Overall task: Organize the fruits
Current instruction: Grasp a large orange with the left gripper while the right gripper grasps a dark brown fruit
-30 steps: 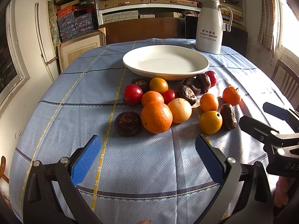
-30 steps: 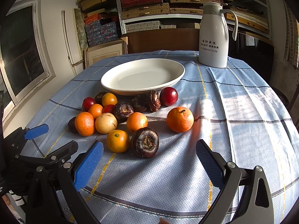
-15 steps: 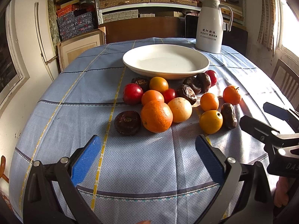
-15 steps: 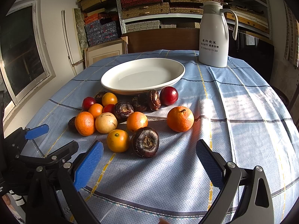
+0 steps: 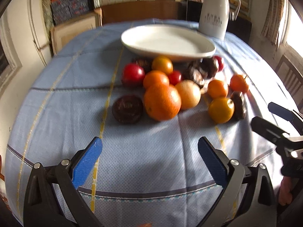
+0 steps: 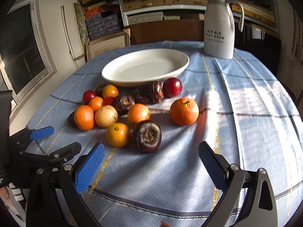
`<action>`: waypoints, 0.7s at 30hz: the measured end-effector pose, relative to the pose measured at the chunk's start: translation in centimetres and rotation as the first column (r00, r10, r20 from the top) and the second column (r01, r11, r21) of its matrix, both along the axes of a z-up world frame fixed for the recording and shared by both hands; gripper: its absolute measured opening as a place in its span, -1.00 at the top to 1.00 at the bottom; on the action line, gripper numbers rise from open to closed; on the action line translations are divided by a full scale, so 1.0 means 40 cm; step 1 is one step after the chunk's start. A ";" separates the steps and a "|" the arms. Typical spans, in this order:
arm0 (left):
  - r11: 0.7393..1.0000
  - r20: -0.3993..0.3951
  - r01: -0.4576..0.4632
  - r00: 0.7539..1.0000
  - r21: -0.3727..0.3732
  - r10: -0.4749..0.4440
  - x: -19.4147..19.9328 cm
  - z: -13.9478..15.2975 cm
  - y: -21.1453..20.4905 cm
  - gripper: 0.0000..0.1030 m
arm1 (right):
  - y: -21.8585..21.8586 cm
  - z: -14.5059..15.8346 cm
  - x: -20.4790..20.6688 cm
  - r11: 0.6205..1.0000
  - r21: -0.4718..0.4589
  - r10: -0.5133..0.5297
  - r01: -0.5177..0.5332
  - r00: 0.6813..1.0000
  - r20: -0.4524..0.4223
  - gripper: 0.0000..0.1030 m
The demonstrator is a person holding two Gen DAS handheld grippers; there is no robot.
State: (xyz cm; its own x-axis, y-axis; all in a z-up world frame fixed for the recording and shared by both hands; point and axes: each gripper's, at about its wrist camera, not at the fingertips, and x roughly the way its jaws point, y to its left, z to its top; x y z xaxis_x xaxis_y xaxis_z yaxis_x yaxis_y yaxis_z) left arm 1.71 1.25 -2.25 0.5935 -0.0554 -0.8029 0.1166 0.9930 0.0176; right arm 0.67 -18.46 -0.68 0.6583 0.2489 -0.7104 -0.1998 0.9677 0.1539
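1. My left gripper [image 5: 149,151] hangs low over the blue checked tablecloth [image 5: 142,170], its jaws spread wide with nothing between the blue pads.
2. My right gripper [image 6: 151,158] is likewise released and empty, just short of the nearest fruit.
3. The fruits lie loose on the cloth in a cluster in front of the white plate [image 6: 145,67], none of them on it.
4. From the left wrist view, a big orange [image 5: 162,102] sits nearest, touching a pale yellow fruit [image 5: 189,94] on its right; a dark wrinkled fruit [image 5: 127,109] lies just beside it on the left.
5. A red fruit [image 5: 133,73] lies further back, near the plate's rim; this view is blurred, so I cannot make out the small dark ones behind with any certainty.
6. From the right wrist view, a dark round fruit [image 6: 146,136] and a yellow-orange fruit [image 6: 118,134] lie side by side closest to my right pads.
7. One orange [image 6: 184,111] sits apart to the right of the cluster.
8. A white thermos jug [image 6: 218,26] stands upright beyond the plate.
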 end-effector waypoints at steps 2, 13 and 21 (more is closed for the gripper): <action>1.000 -0.037 0.009 0.999 0.011 -0.009 0.010 -0.013 0.010 -0.92 | -0.009 -0.025 0.016 1.000 0.012 0.017 -0.016 0.998 -0.064 -0.93; 0.994 -0.057 0.105 0.993 0.007 -0.104 0.027 -0.030 0.039 -0.92 | -0.003 -0.065 0.029 0.974 -0.182 0.109 -0.137 0.981 -0.158 -0.93; 0.996 -0.032 0.092 0.995 0.009 -0.092 0.082 -0.002 0.030 -0.92 | -0.010 -0.038 0.055 0.988 0.010 0.152 -0.152 0.980 -0.130 -0.72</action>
State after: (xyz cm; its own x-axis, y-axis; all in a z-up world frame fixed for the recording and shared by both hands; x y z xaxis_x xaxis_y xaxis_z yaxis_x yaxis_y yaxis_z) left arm 5.01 2.44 -2.31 0.5606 -0.0996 -0.8221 0.2080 0.9779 0.0233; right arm 2.88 -18.86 -2.18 0.5149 0.3387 -0.7875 -0.3226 0.9277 0.1881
